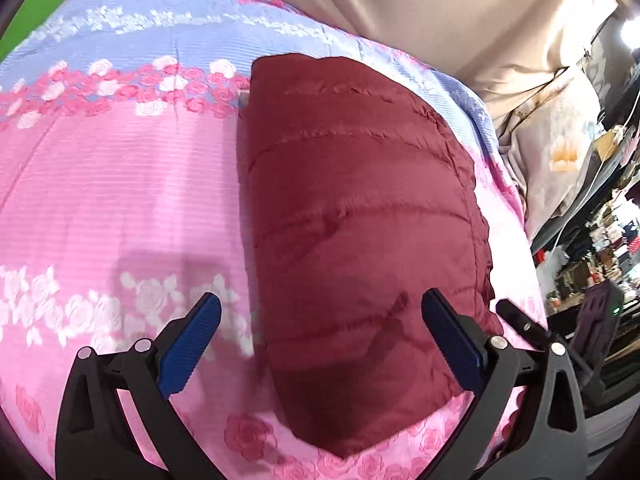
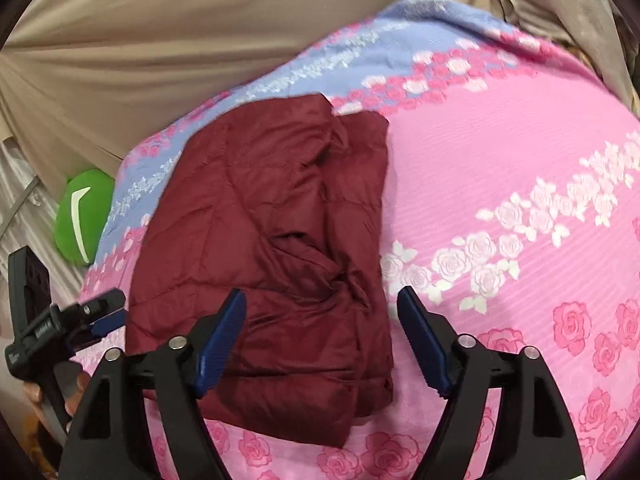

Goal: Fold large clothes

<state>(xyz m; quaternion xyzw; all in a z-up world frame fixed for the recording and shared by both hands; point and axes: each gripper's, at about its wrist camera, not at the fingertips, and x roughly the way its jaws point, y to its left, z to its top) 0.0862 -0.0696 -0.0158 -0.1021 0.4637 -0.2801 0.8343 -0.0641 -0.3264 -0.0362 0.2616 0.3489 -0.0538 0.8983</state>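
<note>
Our left gripper (image 1: 320, 328) is spread, empty; the folded maroon jacket (image 1: 360, 220) lies on the bed (image 1: 120, 184), long axis toward twelve o'clock; our right gripper (image 2: 322, 320), spread too, sits nearer its near edge.

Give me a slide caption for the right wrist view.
Open right tongs hover over a folded maroon puffer jacket on a pink rose-print bedspread.

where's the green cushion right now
Only the right wrist view shows it clearly: the green cushion sits at the far left, just off the edge of the floral bedspread, left of the folded maroon jacket.
</note>
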